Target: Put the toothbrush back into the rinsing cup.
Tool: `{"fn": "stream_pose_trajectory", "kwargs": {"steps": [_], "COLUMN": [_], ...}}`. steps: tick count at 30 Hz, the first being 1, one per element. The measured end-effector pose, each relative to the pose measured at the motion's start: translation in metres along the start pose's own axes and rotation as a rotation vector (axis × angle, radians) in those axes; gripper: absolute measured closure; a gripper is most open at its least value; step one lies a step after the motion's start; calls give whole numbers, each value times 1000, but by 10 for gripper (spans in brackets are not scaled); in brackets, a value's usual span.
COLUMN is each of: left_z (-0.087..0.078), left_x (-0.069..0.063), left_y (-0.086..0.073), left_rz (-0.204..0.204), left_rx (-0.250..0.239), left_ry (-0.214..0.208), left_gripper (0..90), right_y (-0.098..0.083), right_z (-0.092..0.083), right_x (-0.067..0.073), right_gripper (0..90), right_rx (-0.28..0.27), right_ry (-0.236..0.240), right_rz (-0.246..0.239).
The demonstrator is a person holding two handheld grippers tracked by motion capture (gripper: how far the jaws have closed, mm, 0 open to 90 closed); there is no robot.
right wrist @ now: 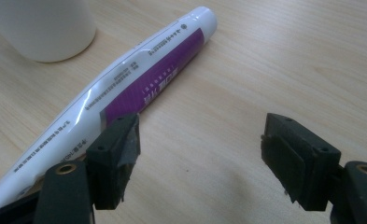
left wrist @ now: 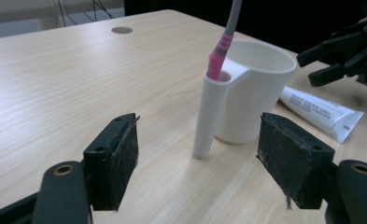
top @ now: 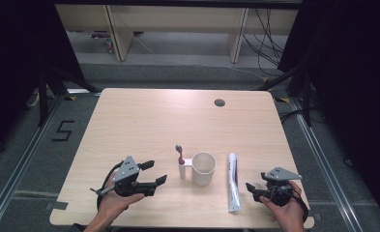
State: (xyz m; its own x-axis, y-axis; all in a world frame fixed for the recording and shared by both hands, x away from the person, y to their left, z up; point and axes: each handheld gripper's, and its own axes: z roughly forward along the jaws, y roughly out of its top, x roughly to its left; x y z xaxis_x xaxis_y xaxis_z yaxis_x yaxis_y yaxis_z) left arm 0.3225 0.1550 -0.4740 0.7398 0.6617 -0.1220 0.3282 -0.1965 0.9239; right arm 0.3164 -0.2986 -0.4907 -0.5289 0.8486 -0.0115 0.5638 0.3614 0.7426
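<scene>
A light wooden table (top: pixel 144 121) is seen from above, with a white cup (top: pixel 203 168) standing near its front edge. A slim white holder (top: pixel 182 170) is joined to the cup's left side, and a toothbrush (top: pixel 180 153) with a pink grip is stood upright in it. A white tube (top: pixel 233 182) with a purple panel is laid flat just right of the cup, apart from it, its cap end pointed away from the person. A round grommet (top: pixel 219 102) is set in the table's far part.

The left gripper (top: pixel 153 172) is held in the person's left hand (top: pixel 111 200), left of the cup, with its jaws spread wide and nothing held between them. In the left gripper view the holder (left wrist: pixel 211 112) and cup (left wrist: pixel 256 88) are seen just beyond the open jaws, untouched, and the toothbrush (left wrist: pixel 221 49) rises out of the frame.

The right gripper (top: pixel 254 186) is held in the right hand (top: pixel 289 210), just right of the tube's near end, its jaws likewise wide apart and empty. In the right gripper view the tube (right wrist: pixel 125 88) is seen lying behind the left jaw, outside the gap, with bare table between the pads.
</scene>
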Motion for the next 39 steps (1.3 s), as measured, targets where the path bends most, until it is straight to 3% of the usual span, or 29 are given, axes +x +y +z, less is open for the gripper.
{"fn": "stream_pose_trajectory", "kwargs": {"steps": [1, 2, 3, 5, 6, 7, 11, 13, 16, 17, 24, 26, 29, 30, 33, 34, 39], "left_z": [-2, -3, -4, -7, -8, -8, -13, -16, -19, -19, -27, -27, -26, -27, -25, -23, -23], "left_x": [1, 2, 2, 5, 6, 6, 6, 7, 7, 7, 5, 4, 3, 3, 1, 1, 1], "left_y": [-2, -5, -6, -12, -15, -15, -21, -25, -27, -28, -36, -36, -36, -37, -38, -38, -38], "left_rz": [1, 4, 1, 4, 3, 3, 0, 11, 16, 10, 22, 34, 29, 37, 32, 42, 48], "left_rx": [10, 19, 19, 43, 47, 47, 74, 82, 96, 97, 135, 146, 137, 143, 153, 162, 168], "left_ry": [6, 7, 10, 17, 15, 15, 33, 37, 44, 48, 68, 69, 70, 69, 73, 67, 69], "left_gripper": [275, 269, 269, 265, 263, 263, 254, 248, 239, 239, 232, 231, 228, 228, 228, 227, 227], "right_y": [0, 0, 0, 0, 0, 0, 1, 0, 0, 0, 1, 1, 2, 3, 5, 6, 10], "right_z": [1, -1, -1, 0, 0, 0, -1, -2, -1, -2, -3, -3, -5, -9, -13, -17, -20], "right_x": [-1, 3, 3, -2, -1, -1, -2, 0, -1, 2, -2, -3, -3, -3, -3, -2, 3], "right_gripper": [292, 292, 292, 295, 298, 303, 313, 320, 325, 327, 334, 338, 371, 399, 419, 444, 472], "right_rx": [-8, 12, 12, -8, -2, 4, 11, -2, -3, 3, -15, -26, -36, -74, -100, -130, -149], "right_ry": [1, 6, 6, 3, 1, 28, 49, 15, 21, 20, 20, 16, 31, 22, 12, 4, 22], "right_rz": [-15, 43, 43, -8, 4, 19, 26, 38, 42, 71, 37, 19, 41, 64, 68, 59, 44]}}
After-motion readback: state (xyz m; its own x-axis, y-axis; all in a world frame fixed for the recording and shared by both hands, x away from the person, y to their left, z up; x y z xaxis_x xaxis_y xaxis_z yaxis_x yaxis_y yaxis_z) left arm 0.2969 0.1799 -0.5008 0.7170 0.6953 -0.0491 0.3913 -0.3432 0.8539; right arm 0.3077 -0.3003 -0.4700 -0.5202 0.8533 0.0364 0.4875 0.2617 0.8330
